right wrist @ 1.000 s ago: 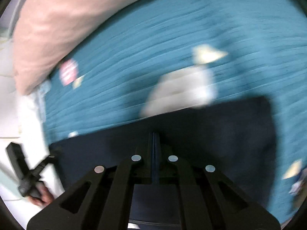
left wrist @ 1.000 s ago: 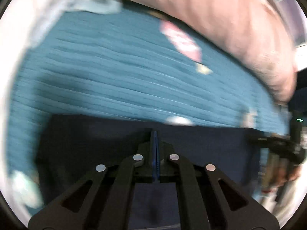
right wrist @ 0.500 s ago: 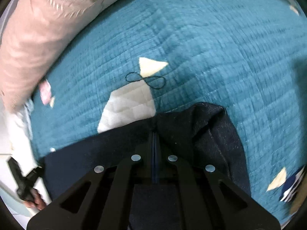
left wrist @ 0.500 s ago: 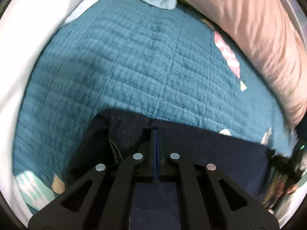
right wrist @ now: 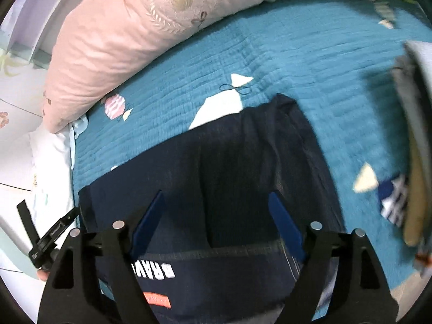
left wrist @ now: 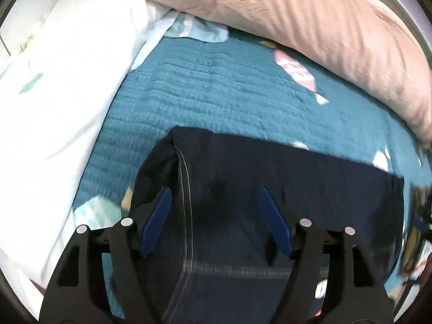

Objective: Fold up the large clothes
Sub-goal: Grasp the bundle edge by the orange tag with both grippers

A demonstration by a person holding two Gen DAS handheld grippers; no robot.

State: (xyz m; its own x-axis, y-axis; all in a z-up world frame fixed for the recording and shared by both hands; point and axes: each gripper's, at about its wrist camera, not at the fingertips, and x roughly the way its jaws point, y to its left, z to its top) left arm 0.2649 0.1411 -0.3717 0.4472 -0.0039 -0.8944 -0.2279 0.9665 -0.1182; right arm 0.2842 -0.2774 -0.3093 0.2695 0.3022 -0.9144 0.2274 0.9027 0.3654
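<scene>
In the left wrist view the left gripper (left wrist: 216, 216) points steeply down at the bed, its blue-padded jaws just opened and standing wide with nothing pressed between them; the folded dark navy garment (left wrist: 270, 189) lies flat on the teal quilt (left wrist: 216, 94) below and beyond the jaws, filling the lower middle of the frame, with a pale seam running between the fingers and a pink pillow (left wrist: 310, 21) across the top. In the right wrist view the right gripper (right wrist: 216, 216) also tilts steeply down, jaws just opened wide and clear of the cloth, the same garment spread under them in the lower centre. White letters reading "BRAV", seen upside down, show at lower left beside an orange label whose writing is too small to read.
</scene>
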